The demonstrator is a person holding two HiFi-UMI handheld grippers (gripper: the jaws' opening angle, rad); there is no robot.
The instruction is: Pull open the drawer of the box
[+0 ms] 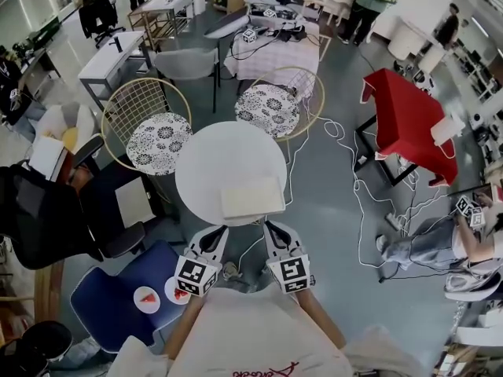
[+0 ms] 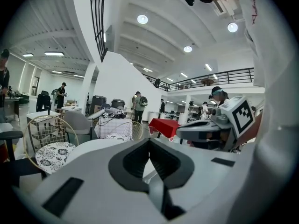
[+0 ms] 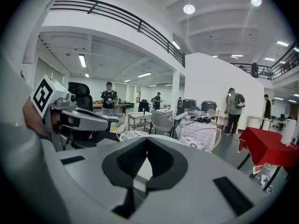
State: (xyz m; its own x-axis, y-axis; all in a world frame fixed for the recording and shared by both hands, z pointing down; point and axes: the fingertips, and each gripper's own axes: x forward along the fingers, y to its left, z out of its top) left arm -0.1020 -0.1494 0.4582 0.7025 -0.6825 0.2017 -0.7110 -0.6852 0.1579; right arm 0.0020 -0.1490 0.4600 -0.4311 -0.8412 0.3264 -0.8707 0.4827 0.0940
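A flat cream box (image 1: 251,197) lies on the near side of a round white table (image 1: 212,159); I cannot make out its drawer from above. Both grippers hover just short of the table's near edge, apart from the box. My left gripper (image 1: 222,231) points at the box's left corner and my right gripper (image 1: 268,226) at its right part. In the left gripper view the jaws meet at the tip (image 2: 149,139) with nothing between them. The right gripper view shows the same, tips together (image 3: 147,139) and empty.
Two wire chairs with patterned cushions (image 1: 159,140) (image 1: 269,108) stand behind the table. A blue chair (image 1: 126,297) with small plates is at my lower left, a black office chair (image 1: 47,210) at the left. A red table (image 1: 409,120) and floor cables (image 1: 369,210) lie to the right.
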